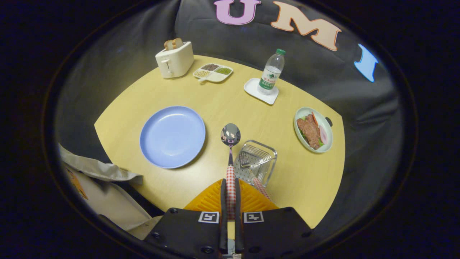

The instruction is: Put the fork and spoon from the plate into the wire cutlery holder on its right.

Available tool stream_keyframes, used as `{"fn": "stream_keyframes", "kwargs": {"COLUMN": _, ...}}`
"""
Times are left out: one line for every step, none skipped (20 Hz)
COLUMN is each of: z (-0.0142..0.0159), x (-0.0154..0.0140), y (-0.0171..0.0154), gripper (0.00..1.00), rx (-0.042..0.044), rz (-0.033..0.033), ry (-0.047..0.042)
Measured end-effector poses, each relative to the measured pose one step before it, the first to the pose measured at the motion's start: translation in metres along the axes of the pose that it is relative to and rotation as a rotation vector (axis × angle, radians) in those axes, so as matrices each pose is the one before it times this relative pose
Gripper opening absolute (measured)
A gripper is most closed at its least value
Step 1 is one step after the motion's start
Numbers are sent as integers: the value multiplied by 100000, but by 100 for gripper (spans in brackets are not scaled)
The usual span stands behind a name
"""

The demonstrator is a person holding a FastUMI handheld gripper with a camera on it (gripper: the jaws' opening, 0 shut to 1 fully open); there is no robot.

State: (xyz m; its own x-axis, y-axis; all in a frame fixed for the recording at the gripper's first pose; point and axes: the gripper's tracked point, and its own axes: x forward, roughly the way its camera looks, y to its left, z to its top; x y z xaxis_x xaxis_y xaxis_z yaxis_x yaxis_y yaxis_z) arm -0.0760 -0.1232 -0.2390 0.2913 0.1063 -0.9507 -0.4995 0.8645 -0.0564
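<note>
Pale yellow wood made up the desk point(215, 108), and on it sat the blue plate point(172, 136), already bare of cutlery. Just right of the plate stood the wire cutlery holder point(256, 162), with the fork point(251, 166) lying in it, tines down among the wires and its checked handle slanting out toward me. Farther off I could see a toaster point(175, 59), a water bottle point(272, 72) on its coaster and a dish of food point(313, 129).

My tool point(230, 194) was clamped on the spoon point(230, 151), both fingers pressing its checked handle, the bowl pointing forward, raised between plate and holder.

I judged the fork step done and the spoon carry about half through. Next I needed to shift right until the bowl hung over the holder's open top, tip it down, lower it clear of the fork and rim, then release.
</note>
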Motion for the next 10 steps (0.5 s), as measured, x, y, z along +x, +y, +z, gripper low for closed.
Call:
{"fn": "stream_keyframes", "kwargs": {"z": -190, "x": -376, "y": -370, "gripper": 11, "rx": -560, "rz": 1599, "ry": 1342}}
{"fn": "stream_keyframes", "kwargs": {"z": -261, "x": -358, "y": -341, "gripper": 11, "rx": -405, "rz": 1436, "ry": 1428}}
{"fn": "stream_keyframes", "kwargs": {"z": -184, "x": -209, "y": -574, "gripper": 11, "rx": -1054, "rz": 598, "ry": 1640}}
{"fn": "stream_keyframes", "kwargs": {"z": -192, "x": -171, "y": -760, "gripper": 11, "rx": -1716, "rz": -326, "ry": 1905}}
{"fn": "stream_keyframes", "kwargs": {"z": -300, "x": -122, "y": -779, "gripper": 11, "rx": -1673, "rz": -451, "ry": 1806}}
{"fn": "stream_keyframes", "kwargs": {"z": -338, "x": -84, "y": -610, "gripper": 11, "rx": -1212, "rz": -170, "ry": 2078}}
{"fn": "stream_keyframes", "kwargs": {"z": -188, "x": -45, "y": -410, "gripper": 11, "rx": -738, "rz": 808, "ry": 1791}}
{"fn": "stream_keyframes", "kwargs": {"z": 3, "x": -158, "y": -141, "gripper": 11, "rx": -208, "rz": 1556, "ry": 953}}
{"fn": "stream_keyframes", "kwargs": {"z": -12, "x": -158, "y": -236, "gripper": 11, "rx": 144, "rz": 1560, "ry": 1419}}
{"fn": "stream_keyframes", "kwargs": {"z": 63, "x": -31, "y": -228, "gripper": 11, "rx": 46, "rz": 1017, "ry": 1141}}
